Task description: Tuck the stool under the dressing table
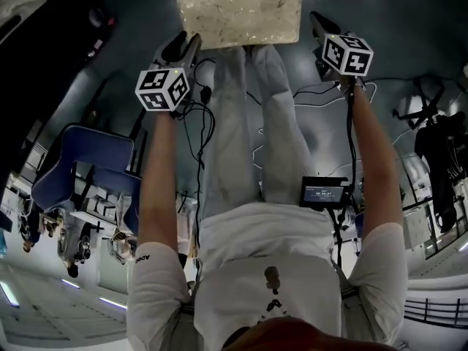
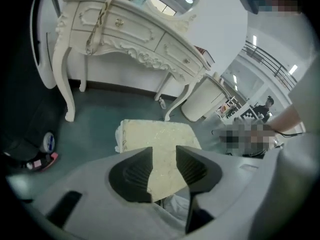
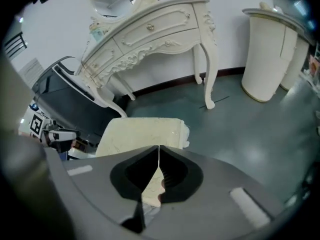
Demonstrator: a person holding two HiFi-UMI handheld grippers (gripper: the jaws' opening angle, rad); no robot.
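The stool has a cream, speckled square seat and stands on the grey floor just ahead of the person's legs. My left gripper hangs by the seat's near left corner, my right gripper by its near right corner. In the left gripper view the left gripper is open, with the stool seen through the gap and nothing between the pads. The right gripper is shut and empty above the stool. Beyond stands the ornate cream dressing table on curved legs, with open floor under it.
A white rounded cabinet stands beside the table. A blue chair is at the left and cables trail over the floor. A tape roll lies near dark gear on the floor.
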